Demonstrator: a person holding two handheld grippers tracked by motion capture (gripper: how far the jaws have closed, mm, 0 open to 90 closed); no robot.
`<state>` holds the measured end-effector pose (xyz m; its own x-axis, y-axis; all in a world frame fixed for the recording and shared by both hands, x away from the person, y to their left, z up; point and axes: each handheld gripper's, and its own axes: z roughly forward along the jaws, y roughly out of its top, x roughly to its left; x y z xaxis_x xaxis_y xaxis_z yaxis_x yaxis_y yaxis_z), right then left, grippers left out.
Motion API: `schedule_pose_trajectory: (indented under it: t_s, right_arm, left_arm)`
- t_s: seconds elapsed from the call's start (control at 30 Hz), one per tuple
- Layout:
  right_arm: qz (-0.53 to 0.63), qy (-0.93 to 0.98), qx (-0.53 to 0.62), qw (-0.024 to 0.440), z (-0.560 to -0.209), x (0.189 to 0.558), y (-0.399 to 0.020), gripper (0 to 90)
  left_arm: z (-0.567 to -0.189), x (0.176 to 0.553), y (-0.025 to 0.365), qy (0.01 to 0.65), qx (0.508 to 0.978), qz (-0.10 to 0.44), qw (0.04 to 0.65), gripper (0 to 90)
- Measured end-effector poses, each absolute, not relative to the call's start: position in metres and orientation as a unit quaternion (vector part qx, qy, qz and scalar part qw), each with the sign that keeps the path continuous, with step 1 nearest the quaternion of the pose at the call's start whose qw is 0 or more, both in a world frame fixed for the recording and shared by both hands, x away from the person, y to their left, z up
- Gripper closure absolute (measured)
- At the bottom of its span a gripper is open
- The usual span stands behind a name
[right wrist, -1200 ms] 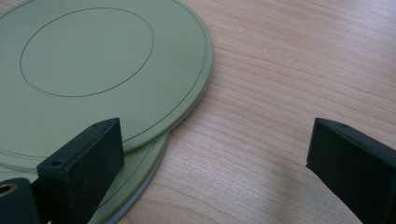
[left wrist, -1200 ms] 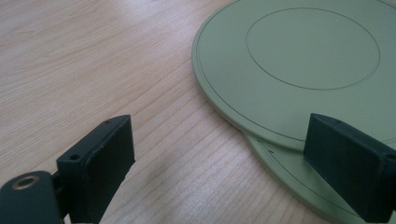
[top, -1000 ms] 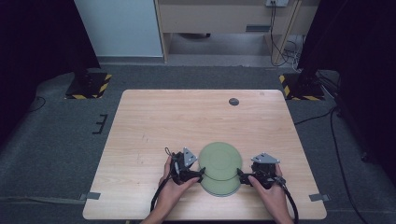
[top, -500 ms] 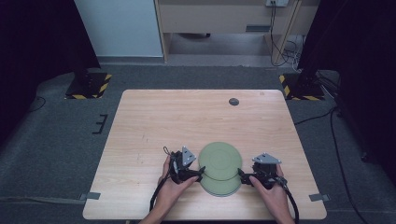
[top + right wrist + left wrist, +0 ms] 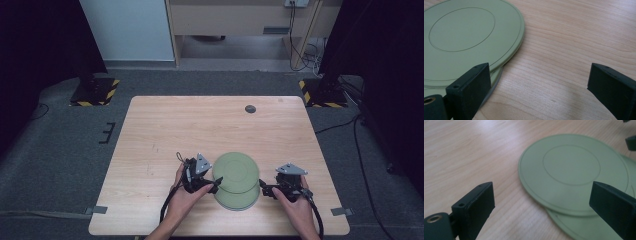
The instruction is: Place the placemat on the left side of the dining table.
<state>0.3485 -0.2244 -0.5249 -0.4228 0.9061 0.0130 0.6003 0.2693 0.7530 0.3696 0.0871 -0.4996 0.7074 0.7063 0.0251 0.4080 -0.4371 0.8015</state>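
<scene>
Two green plates lie near the front edge of the table (image 5: pixel 165 125), the upper plate (image 5: pixel 236 172) shifted back a little so the lower plate (image 5: pixel 235 201) peeks out toward the person. The left gripper (image 5: pixel 212 184) sits at the stack's left rim, jaws spread wide – nothing between them. The right gripper (image 5: pixel 265 190) rests just beside the right rim, likewise released. A small dark disc (image 5: pixel 250 108) lies well apart, near the far edge.

High view overhead, facing forward-down, 2 gripper views close, sharing green plates (image 5: pixel 236 180)
</scene>
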Motion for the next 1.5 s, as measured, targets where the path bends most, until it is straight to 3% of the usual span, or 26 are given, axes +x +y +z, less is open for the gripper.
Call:
schedule_pose_trajectory:
  t_s: [0.3, 0.57, 0.83, 1.5]
  right_arm:
    - [0.351, 0.761, 0.501, 0.215, -0.526, 0.349, -0.234, 5.6]
    - [0.349, 0.764, 0.497, 0.218, -0.526, 0.350, -0.232, 5.5]
    - [0.353, 0.767, 0.487, 0.223, -0.525, 0.349, -0.227, 5.2]
    - [0.359, 0.775, 0.475, 0.212, -0.526, 0.347, -0.215, 7.0]
  left_arm:
    - [-0.505, 0.404, 0.084, 0.369, 0.826, 0.142, 0.403, 7.2]
    - [-0.516, 0.405, 0.084, 0.362, 0.839, 0.147, 0.380, 8.9]
    - [-0.521, 0.404, 0.077, 0.355, 0.852, 0.120, 0.366, 7.8]
    - [-0.525, 0.406, 0.076, 0.356, 0.849, 0.105, 0.376, 7.1]
